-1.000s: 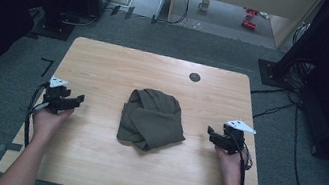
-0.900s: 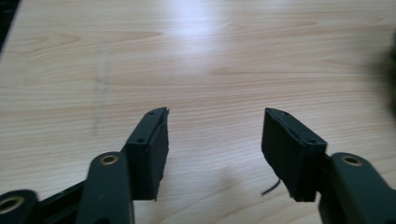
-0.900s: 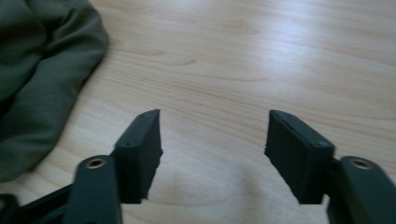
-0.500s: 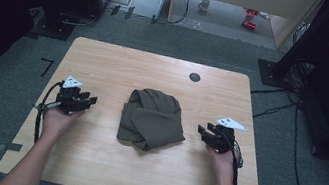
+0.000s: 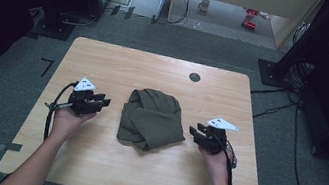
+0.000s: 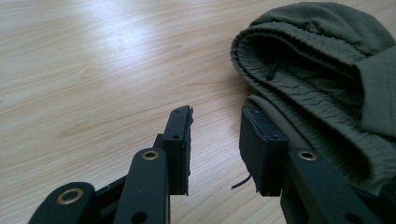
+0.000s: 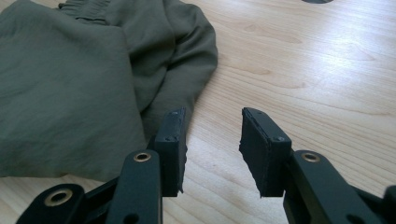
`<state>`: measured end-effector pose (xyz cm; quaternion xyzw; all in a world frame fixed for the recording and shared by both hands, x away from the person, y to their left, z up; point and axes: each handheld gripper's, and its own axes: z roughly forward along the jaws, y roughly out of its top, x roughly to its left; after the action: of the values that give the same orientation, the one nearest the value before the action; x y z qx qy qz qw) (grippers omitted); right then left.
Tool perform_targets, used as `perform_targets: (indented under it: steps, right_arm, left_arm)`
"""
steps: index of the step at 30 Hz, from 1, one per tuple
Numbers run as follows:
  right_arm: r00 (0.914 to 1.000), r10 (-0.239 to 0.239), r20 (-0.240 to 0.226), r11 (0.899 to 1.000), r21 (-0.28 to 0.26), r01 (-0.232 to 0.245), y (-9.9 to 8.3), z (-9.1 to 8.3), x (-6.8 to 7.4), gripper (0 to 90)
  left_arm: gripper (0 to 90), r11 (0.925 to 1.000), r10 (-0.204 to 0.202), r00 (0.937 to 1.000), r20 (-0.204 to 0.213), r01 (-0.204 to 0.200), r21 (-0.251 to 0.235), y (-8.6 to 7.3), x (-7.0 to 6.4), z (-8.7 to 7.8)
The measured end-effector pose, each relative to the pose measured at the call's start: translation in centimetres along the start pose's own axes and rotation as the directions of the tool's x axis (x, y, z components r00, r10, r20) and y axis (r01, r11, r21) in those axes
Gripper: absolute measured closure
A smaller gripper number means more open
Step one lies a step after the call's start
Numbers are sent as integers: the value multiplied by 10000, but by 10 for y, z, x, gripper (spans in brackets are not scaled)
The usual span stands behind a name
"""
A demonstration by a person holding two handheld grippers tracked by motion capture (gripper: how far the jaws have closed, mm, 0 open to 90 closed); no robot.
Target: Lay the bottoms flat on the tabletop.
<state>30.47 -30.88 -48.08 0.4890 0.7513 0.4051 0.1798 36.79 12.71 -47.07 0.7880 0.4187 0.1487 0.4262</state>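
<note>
Olive elastic-waist garment (image 5: pixel 152 119), bunched mid-table, flanked by spread left gripper (image 5: pixel 100 102) and right gripper (image 5: pixel 197 133); several layers are likely pinched together.

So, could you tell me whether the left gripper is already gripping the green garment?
No, the left gripper is open with only bare table between its fingers, beside the green garment.
</note>
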Motion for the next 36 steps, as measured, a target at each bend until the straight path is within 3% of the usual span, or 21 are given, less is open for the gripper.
perform_targets:
  steps: [6, 14, 18, 21, 27, 30, 32, 36]
  right_arm:
    - [9998, -25, -201, 10000, -63, 24, 4, -5, 8, 633]
    - [9979, -307, -567, 9994, -143, 300, 8, -9, 26, 662]
    - [9959, -354, -828, 9993, -159, 342, 9, -9, 34, 674]
    - [9920, -656, -1080, 9978, -119, 646, 7, -3, 47, 654]
    - [9843, -1077, -1396, 9934, 248, 1122, 2, 18, 65, 630]
    - [9827, -1221, -1389, 9914, 304, 1275, 1, 26, 68, 611]
    - [9801, -1442, -1365, 9881, 329, 1499, 1, 36, 71, 619]
    - [9807, -1476, -1283, 9880, 255, 1521, 5, 48, 70, 627]
  left_arm:
    - [687, 9993, 374, 9983, 447, -377, 56, 7, -12, 7]
    - [689, 9962, 867, 9916, 963, -870, -13, 12, -32, 13]
    - [685, 9958, 908, 9895, 1129, -910, -36, 12, -35, 13]
    - [671, 9952, 971, 9882, 1181, -978, 1, 11, -37, 14]
    - [662, 9976, 664, 9853, 1572, -685, 80, 6, -41, 12]
    - [662, 9981, 589, 9825, 1767, -609, 61, 2, -44, 11]
    - [651, 9958, 875, 9803, 1773, -907, 100, 0, -51, 11]
    - [630, 9967, 762, 9836, 1632, -799, 161, 0, -47, 15]
